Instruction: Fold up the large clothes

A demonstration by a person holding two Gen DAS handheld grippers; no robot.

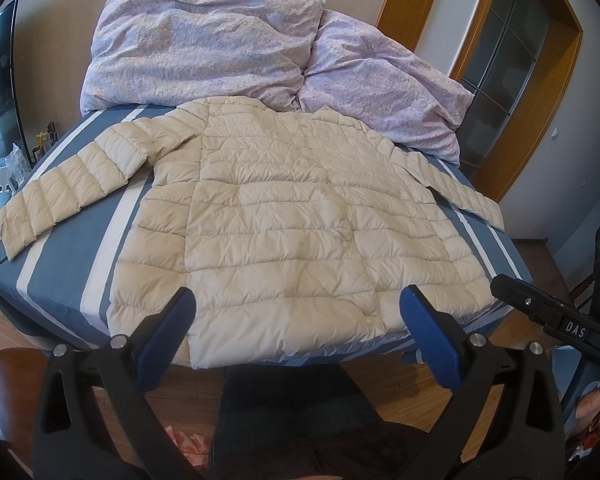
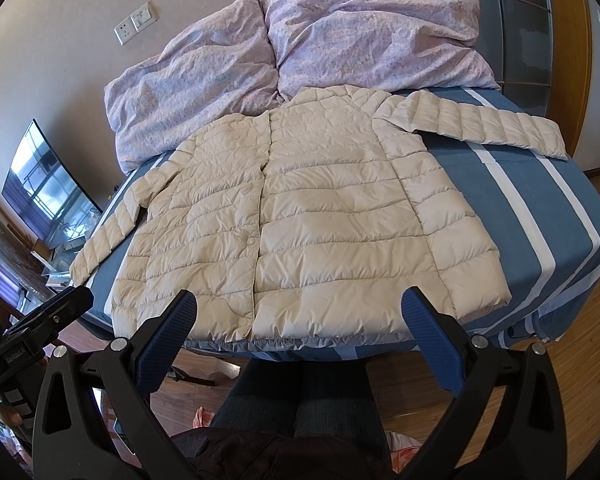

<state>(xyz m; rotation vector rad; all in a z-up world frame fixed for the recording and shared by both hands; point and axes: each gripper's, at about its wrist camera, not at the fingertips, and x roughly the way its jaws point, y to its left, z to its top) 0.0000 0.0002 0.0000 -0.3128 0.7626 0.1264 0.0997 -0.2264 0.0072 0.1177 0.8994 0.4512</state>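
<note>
A cream quilted puffer jacket (image 1: 276, 216) lies flat, front up and buttoned, on a bed with a blue and white striped sheet (image 1: 68, 280). Both sleeves are spread out to the sides. It also shows in the right wrist view (image 2: 308, 216). My left gripper (image 1: 298, 304) is open and empty, hovering above the jacket's hem near the bed's front edge. My right gripper (image 2: 300, 304) is open and empty too, above the hem. The right gripper's body shows at the right edge of the left wrist view (image 1: 556, 320).
A crumpled lilac floral duvet (image 1: 228, 48) is heaped at the head of the bed. A TV screen (image 2: 44, 184) stands at the left. A wooden door frame (image 1: 540, 80) is at the right. The person's legs (image 2: 296, 400) and the wooden floor (image 2: 580, 360) are below.
</note>
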